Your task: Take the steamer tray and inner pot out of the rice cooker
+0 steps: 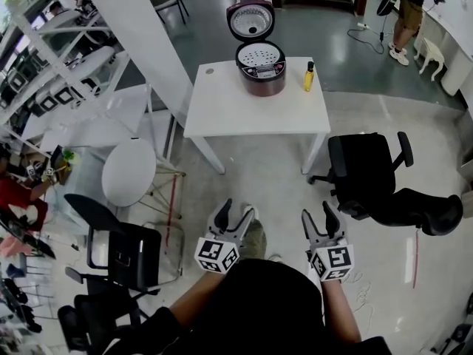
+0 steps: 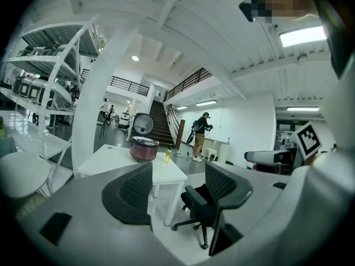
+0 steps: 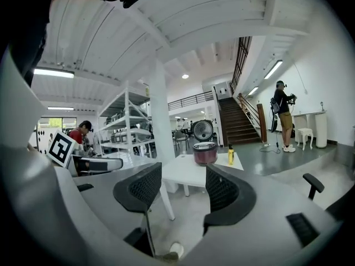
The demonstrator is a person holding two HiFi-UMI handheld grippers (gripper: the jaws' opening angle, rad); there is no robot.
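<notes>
A dark red rice cooker [image 1: 261,69] stands on a white table [image 1: 222,109] with its lid up, and a perforated white steamer tray [image 1: 259,53] rests in its top. The cooker [image 2: 143,148] shows small and far off in the left gripper view, as does the cooker [image 3: 205,153] in the right gripper view. My left gripper [image 1: 237,214] and right gripper [image 1: 321,217] are held close to my body, well short of the table. Both are open with nothing between the pads. The inner pot is hidden under the tray.
A yellow bottle [image 1: 308,76] stands on the table right of the cooker. A black office chair [image 1: 369,176] sits right of the table. A round white stool [image 1: 128,172] and black chairs [image 1: 118,254] are to the left, beside white shelving [image 1: 66,58]. A person [image 1: 409,13] stands far back right.
</notes>
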